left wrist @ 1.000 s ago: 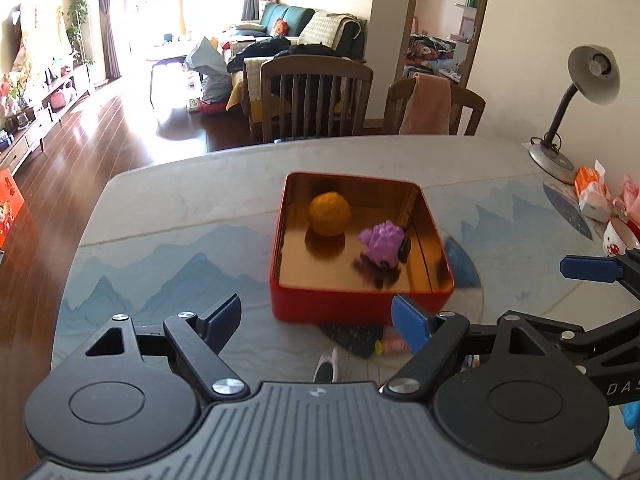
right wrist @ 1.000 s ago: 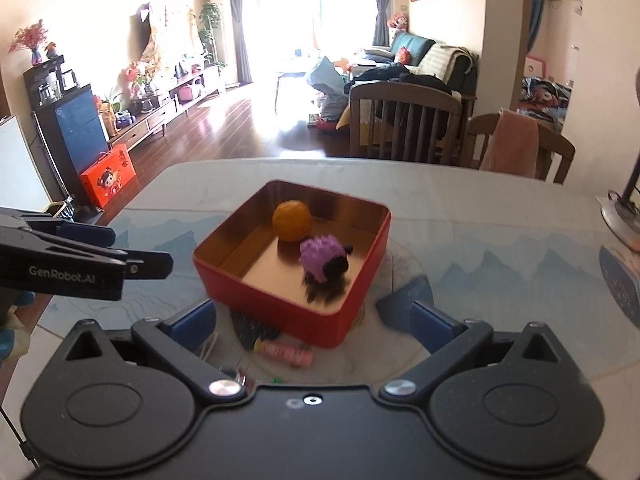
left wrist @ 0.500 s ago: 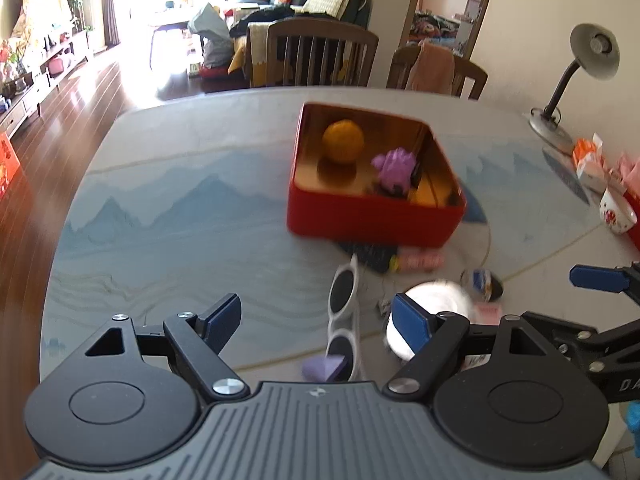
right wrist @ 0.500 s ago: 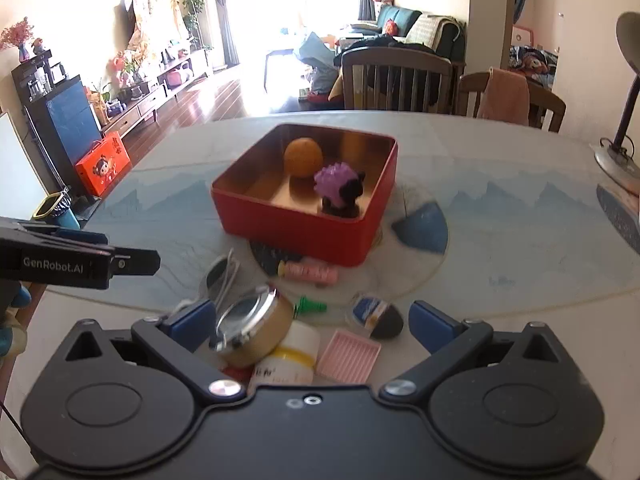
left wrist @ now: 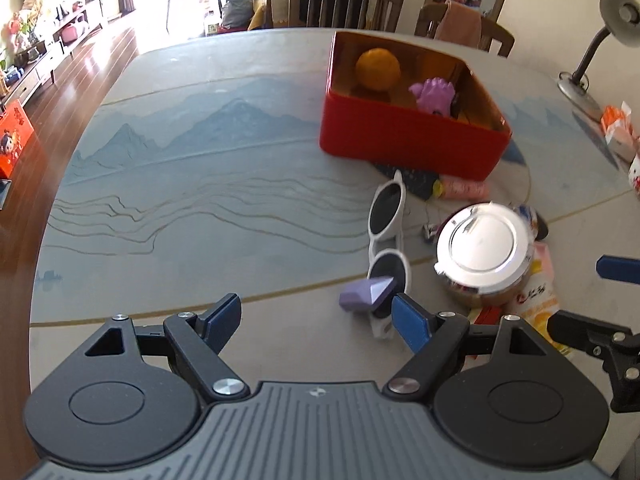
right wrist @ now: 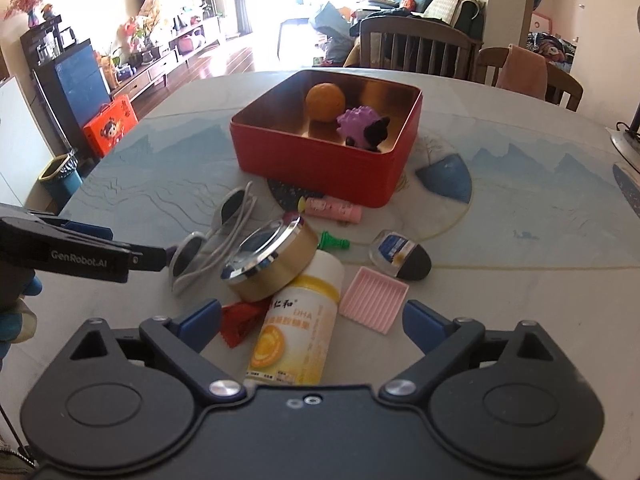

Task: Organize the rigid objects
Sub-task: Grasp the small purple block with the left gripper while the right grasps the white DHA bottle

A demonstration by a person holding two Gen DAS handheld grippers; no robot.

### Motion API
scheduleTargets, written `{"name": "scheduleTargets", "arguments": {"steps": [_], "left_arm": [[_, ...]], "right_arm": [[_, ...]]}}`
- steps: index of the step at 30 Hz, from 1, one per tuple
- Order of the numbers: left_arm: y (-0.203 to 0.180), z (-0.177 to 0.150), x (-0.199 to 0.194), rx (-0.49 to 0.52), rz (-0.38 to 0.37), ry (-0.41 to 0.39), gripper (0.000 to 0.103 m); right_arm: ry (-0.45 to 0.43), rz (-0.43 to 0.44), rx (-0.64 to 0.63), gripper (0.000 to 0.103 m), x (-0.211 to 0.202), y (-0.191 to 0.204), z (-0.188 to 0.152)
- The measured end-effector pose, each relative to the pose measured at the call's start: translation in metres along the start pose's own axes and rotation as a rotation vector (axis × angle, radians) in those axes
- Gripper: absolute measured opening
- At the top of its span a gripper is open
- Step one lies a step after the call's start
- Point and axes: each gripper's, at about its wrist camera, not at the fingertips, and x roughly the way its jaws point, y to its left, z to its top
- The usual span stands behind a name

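While we are looking down over the round desk (left wrist: 208, 184) with its smooth printed surface of blue mountains, the red box (right wrist: 320, 160), a rectangular metal tin with a glossy gold lining, is sitting beyond the clutter and holding a dimpled orange ball (right wrist: 325, 102) and a spiky purple toy (right wrist: 360, 128). Our left tool (left wrist: 316, 316) is standing wide open with nothing between its blue pads, its right pad just beside a faceted lilac block (left wrist: 366, 294) and the white-framed sunglasses (left wrist: 386, 236). Our right tool (right wrist: 312, 318) is open too, its jaws having just been closing a little, with the white and yellow bottle (right wrist: 300, 324) lying between them but untouched. Only the right view is showing us the ribbed pink tray (right wrist: 372, 298), the green peg (right wrist: 332, 242) and the crinkled red wrapper (right wrist: 240, 318); the left view alone is showing the round tin (left wrist: 484, 250) from above, its mirror-bright lid catching the light, and a desk lamp (left wrist: 600, 40).
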Motion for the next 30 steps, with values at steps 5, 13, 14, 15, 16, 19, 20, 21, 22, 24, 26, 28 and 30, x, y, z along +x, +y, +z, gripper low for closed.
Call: {"name": "scheduleTargets", "arguments": {"steps": [5, 13, 14, 15, 16, 19, 20, 21, 22, 24, 26, 28, 30], "left_arm": [[0.001, 0.0, 0.008, -0.017, 0.009, 0.011, 0.082], [-0.002, 0.005, 0.023, 0.007, 0.023, 0.014, 0.081], [-0.002, 0.006, 0.024, 0.009, 0.022, 0.012, 0.081], [-0.002, 0.007, 0.026, 0.015, 0.023, 0.009, 0.08], [-0.002, 0.008, 0.027, 0.021, 0.02, 0.008, 0.076], [-0.003, 0.01, 0.029, 0.034, 0.012, 0.003, 0.068], [-0.004, 0.011, 0.029, 0.039, 0.007, 0.001, 0.067], [-0.005, 0.011, 0.029, 0.045, 0.004, 0.0, 0.064], [-0.007, 0.012, 0.03, 0.049, 0.003, -0.001, 0.062], [-0.008, 0.013, 0.03, 0.055, 0.0, -0.003, 0.058], [-0.008, 0.013, 0.029, 0.053, -0.002, -0.001, 0.052], [-0.01, 0.014, 0.028, 0.056, 0.0, 0.005, 0.036], [-0.01, 0.014, 0.026, 0.048, -0.008, 0.012, 0.03]], "right_arm": [[0.015, 0.009, -0.012, 0.091, 0.005, 0.0, 0.001], [0.058, 0.006, -0.02, 0.074, 0.02, 0.0, 0.0], [0.062, 0.004, -0.019, 0.073, 0.022, 0.0, 0.0], [0.066, 0.006, -0.016, 0.069, 0.023, -0.001, -0.001], [0.071, 0.009, -0.012, 0.066, 0.025, -0.002, -0.001], [0.078, 0.021, -0.009, 0.061, 0.027, -0.003, -0.002], [0.079, 0.023, -0.009, 0.059, 0.028, -0.004, -0.002], [0.081, 0.027, -0.008, 0.056, 0.029, -0.004, -0.002], [0.083, 0.031, -0.005, 0.053, 0.031, -0.004, -0.002], [0.084, 0.037, 0.0, 0.049, 0.032, -0.005, -0.001], [0.084, 0.04, 0.006, 0.048, 0.032, -0.006, -0.001], [0.081, 0.04, 0.012, 0.047, 0.032, -0.006, -0.002], [0.079, 0.04, 0.016, 0.046, 0.032, -0.006, -0.001]]}}
